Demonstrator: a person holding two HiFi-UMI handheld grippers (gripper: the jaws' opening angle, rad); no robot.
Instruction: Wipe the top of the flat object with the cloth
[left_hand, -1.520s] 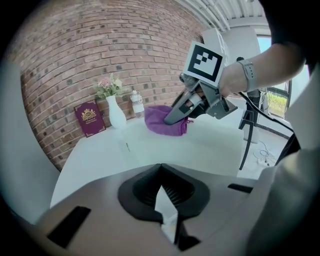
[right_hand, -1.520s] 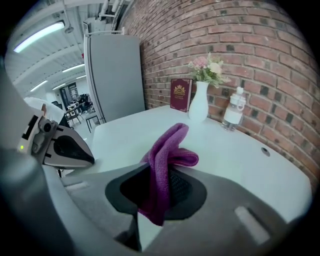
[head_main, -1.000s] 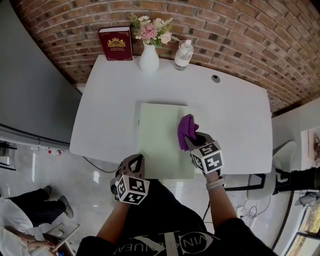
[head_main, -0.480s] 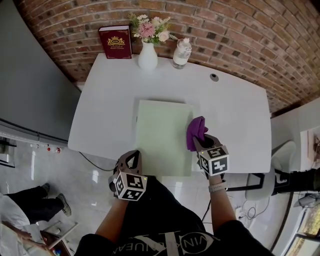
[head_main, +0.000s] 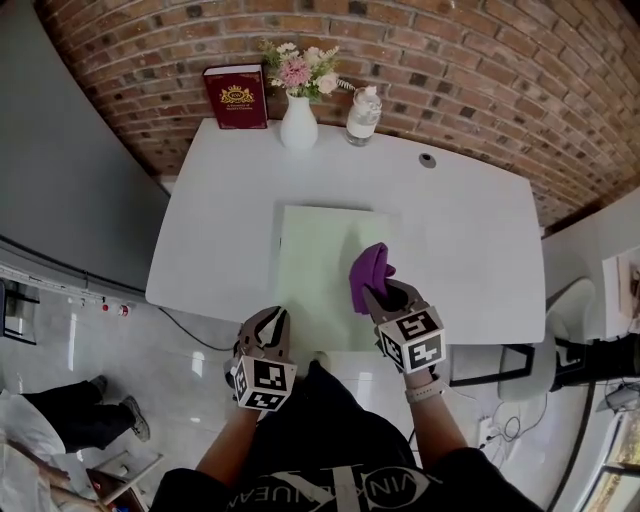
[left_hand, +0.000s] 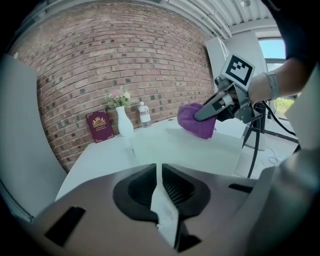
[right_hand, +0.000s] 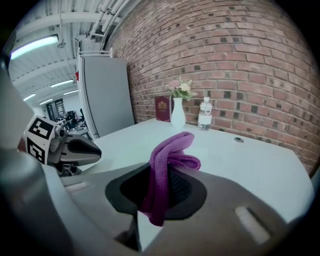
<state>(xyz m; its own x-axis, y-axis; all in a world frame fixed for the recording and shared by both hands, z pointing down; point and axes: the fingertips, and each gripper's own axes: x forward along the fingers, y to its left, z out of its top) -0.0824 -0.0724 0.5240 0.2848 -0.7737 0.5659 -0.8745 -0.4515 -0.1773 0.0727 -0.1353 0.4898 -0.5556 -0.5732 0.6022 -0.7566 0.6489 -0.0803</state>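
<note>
The right gripper (head_main: 379, 293) clamps a bunched purple cloth (head_main: 368, 272) between its jaws, over the right half of the pale green flat object (head_main: 312, 262); whether the cloth touches it is unclear. The left gripper (head_main: 270, 322), jaws together and empty, sits off the white table's (head_main: 470, 235) near edge. A vase (head_main: 298, 125) stands at the far edge.
</note>
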